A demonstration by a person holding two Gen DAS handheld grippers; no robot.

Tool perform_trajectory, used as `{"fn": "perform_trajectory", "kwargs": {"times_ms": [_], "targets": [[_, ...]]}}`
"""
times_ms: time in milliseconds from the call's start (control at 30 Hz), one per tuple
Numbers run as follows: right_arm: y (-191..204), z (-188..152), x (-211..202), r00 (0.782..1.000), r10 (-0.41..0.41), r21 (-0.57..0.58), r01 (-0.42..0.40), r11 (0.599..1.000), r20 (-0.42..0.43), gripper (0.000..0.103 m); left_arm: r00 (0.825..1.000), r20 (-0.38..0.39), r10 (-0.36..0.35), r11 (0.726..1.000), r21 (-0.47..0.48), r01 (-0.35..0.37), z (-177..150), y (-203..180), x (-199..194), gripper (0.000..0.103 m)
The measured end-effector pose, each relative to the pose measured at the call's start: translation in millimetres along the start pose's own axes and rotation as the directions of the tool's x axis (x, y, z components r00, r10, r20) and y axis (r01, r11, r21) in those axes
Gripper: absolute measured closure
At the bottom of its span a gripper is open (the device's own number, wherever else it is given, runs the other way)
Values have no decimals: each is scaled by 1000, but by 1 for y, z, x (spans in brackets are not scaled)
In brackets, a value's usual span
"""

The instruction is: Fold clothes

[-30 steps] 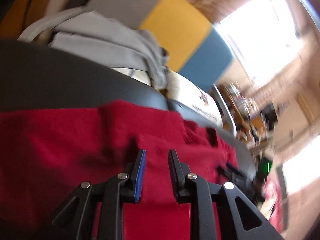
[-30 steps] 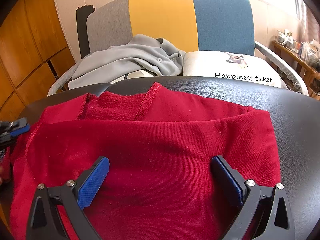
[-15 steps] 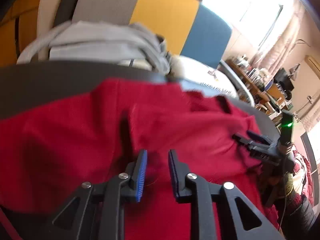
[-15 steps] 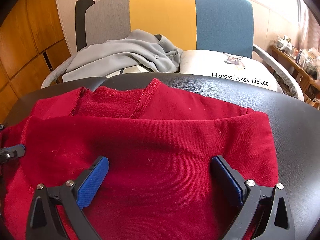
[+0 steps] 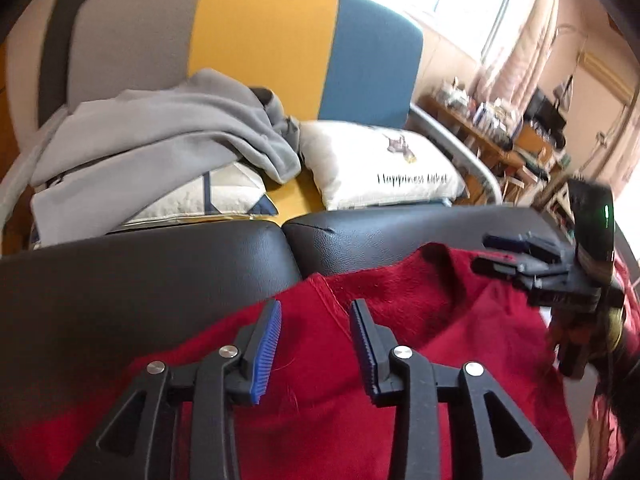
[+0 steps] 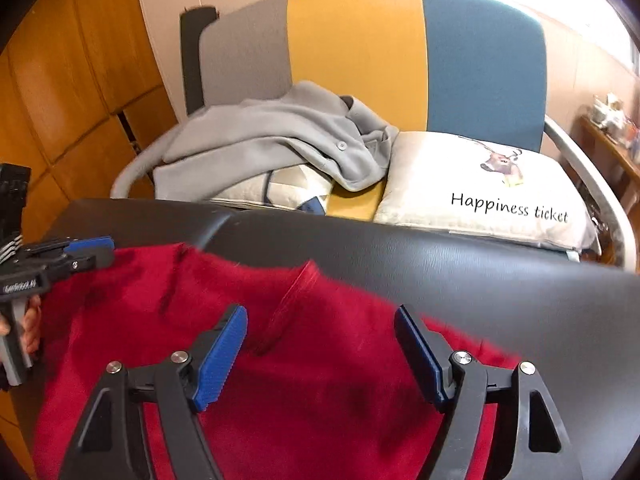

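- On the black padded worktop (image 5: pixel 160 272), near its front edge: red sweatshirt (image 5: pixel 400 400), lying mostly flat, with a strip of fleecy inner side showing along the far edge and a stitched seam running toward the cameras.
- Above that seam, left claw (image 5: pixel 316 346): narrow gap between the blue pads, cloth visible through the gap, nothing pinched.
- Further right over the same garment, right claw (image 6: pixel 320 356): spread wide, empty, hovering just over the red cloth (image 6: pixel 320 420).
- From each wrist view, the other claw in sight at the side edge of the garment, so both working the far part of it.
- Behind the worktop, well apart: chair (image 6: pixel 360 48) with a grey garment (image 6: pixel 280 140) heaped on the seat beside a printed pillow (image 6: pixel 480 188).
- Judging by the exposed inner face, likely mid-fold or squaring up a finished fold; impossible to settle which from this alone.
- Either way, for a clean result:
  - Keep both claws level with each other, so the edge moves as one straight line.
  - Close only on the layer meant to move; thick fleece bunches easily, so check for a second layer caught underneath.
  - Move low and slow across the slick worktop, since the whole garment may slide rather than bend.
  - Line up side edges before letting go.
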State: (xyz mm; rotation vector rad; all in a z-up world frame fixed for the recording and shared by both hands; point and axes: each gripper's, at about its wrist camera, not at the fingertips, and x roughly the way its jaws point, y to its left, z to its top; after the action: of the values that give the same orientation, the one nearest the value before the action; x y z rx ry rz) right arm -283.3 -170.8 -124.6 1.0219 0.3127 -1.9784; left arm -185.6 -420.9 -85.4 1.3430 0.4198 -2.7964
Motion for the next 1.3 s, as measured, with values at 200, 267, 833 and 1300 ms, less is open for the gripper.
{"fn": "perform_trajectory", "kwargs": {"times_ms": [200, 267, 833, 1300], "targets": [[-3, 24, 57, 986, 2, -45, -10, 999, -169, 40, 996, -85, -3, 999, 42, 6, 13, -3, 36, 63], [0, 25, 59, 985, -9, -65, -2, 998, -173, 48, 994, -109, 9, 999, 43, -5, 15, -4, 46, 63], [12, 18, 1, 1000, -13, -58, 13, 998, -2, 94, 991, 134, 29, 998, 52, -36, -10, -30, -24, 96], [25, -95, -33, 996, -9, 19, 7, 1000, 83, 94, 987, 100, 126, 982, 131, -138, -102, -55, -28, 90]]}}
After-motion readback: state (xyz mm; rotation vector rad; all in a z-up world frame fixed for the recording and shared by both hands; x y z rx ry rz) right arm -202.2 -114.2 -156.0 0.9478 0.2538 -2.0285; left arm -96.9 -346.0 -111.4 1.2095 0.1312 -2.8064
